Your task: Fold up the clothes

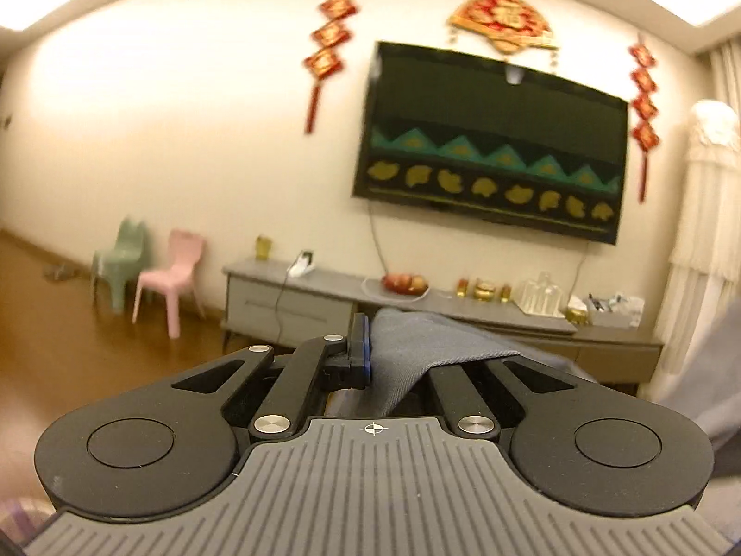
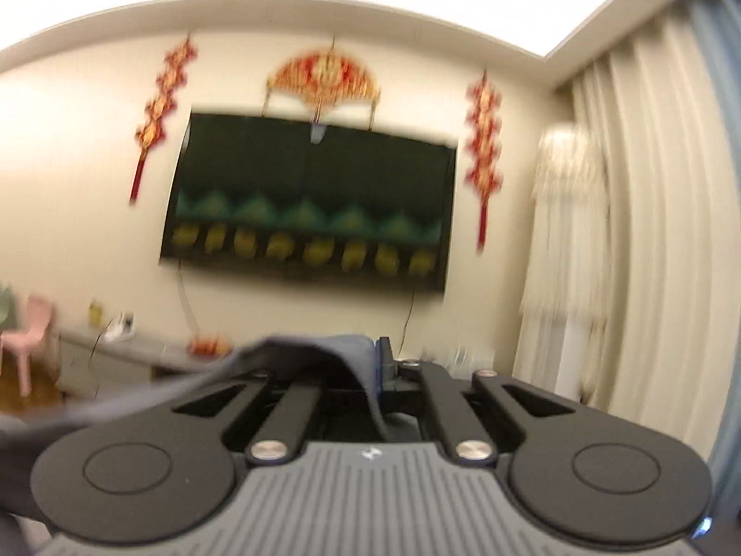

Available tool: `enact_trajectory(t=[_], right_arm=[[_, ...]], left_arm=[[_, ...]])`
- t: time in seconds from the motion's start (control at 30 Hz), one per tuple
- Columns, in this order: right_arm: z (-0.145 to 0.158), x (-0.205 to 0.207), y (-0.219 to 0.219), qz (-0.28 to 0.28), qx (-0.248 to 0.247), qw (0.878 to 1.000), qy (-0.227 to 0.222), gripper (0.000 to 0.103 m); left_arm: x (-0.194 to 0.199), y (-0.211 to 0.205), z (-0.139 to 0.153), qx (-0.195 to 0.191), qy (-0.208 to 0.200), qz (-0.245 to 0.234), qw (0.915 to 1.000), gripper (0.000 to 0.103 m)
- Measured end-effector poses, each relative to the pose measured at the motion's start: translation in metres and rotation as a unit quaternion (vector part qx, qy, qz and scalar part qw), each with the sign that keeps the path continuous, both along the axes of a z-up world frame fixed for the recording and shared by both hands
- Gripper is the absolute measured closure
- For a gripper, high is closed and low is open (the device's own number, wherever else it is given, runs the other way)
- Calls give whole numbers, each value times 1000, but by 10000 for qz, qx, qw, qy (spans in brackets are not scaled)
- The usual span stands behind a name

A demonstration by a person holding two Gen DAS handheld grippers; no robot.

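Observation:
In the left wrist view my left gripper (image 1: 370, 347) is shut on a fold of grey-blue cloth (image 1: 426, 343), which drapes over the right finger and hides it; the left finger (image 1: 359, 347) shows beside it. More of the cloth hangs at the right edge (image 1: 722, 370). In the right wrist view my right gripper (image 2: 375, 361) is shut on the same grey-blue cloth (image 2: 296, 356), which covers the left finger and trails off to the lower left. Both grippers are held high and point about level at the far wall.
A wall-mounted television (image 1: 491, 139) hangs over a long grey cabinet (image 1: 296, 301) with fruit and jars on it. A pink chair (image 1: 169, 278) and a green chair (image 1: 120, 259) stand on the wooden floor at left. Cream curtains (image 2: 648, 231) fill the right side.

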State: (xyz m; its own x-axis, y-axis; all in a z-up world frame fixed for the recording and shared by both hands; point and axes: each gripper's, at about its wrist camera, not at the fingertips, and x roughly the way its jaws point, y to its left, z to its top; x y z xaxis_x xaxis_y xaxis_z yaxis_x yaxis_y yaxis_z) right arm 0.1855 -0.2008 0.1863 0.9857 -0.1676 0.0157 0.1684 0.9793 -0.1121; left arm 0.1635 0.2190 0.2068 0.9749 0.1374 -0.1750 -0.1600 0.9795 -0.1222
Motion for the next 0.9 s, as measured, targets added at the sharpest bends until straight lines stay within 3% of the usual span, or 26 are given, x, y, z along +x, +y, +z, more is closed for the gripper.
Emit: enact_trajectory(t=[0.07, 0.13, 0.2, 0.3, 0.33, 0.37, 0.4, 0.43, 0.47, 0.5, 0.53, 0.57, 0.67, 0.8, 0.9], right_arm=[[-14, 27, -2, -271, -35, 9988, 418, 102], [-71, 66, -8, -549, -13, 9885, 1407, 102], [-142, 90, -15, -739, 163, 9684, 2375, 102], [-238, 84, -20, -791, 541, 9366, 3371, 102], [-261, 77, -21, -732, 662, 9289, 3568, 96], [-271, 74, -20, -666, 741, 9210, 3767, 86], [-275, 73, -18, -604, 803, 9121, 3975, 82], [-272, 71, -15, -519, 863, 9115, 3988, 77], [-261, 64, -9, -449, 917, 9176, 3841, 62], [-250, 56, -2, -370, 996, 9251, 3644, 51], [-240, 47, 6, -281, 1089, 9323, 3438, 32], [-232, 39, 13, -175, 1133, 9363, 3320, 26], [-227, 11, 38, 122, 1150, 9386, 3249, 26], [-250, -16, 69, 503, 1449, 9171, 3680, 23], [-274, -18, 81, 387, 1377, 9084, 3930, 21]], left_arm=[[32, -5, -23, 276, 604, -78, 9978, 103], [66, -8, -74, 420, 1462, -152, 9882, 103], [91, -8, -130, 509, 2248, -158, 9730, 103], [78, 1, -184, 98, 2659, -267, 9636, 100], [67, 6, -190, -69, 2618, -304, 9646, 91], [51, 11, -191, -241, 2469, -331, 9682, 76], [31, 17, -189, -365, 2274, -283, 9727, 66], [9, 23, -185, -455, 2047, -184, 9776, 47], [-13, 29, -182, -546, 1818, -84, 9818, 28], [-35, 35, -179, -636, 1587, 15, 9853, 19], [-51, 38, -182, -743, 1541, 20, 9853, 13], [-64, 39, -189, -861, 1620, -38, 9830, 12], [-101, 41, -211, -1214, 1855, -214, 9749, 11], [-104, 26, -239, -1287, 2059, -389, 9693, 11], [-92, 17, -252, -1464, 2070, -540, 9658, 13]])
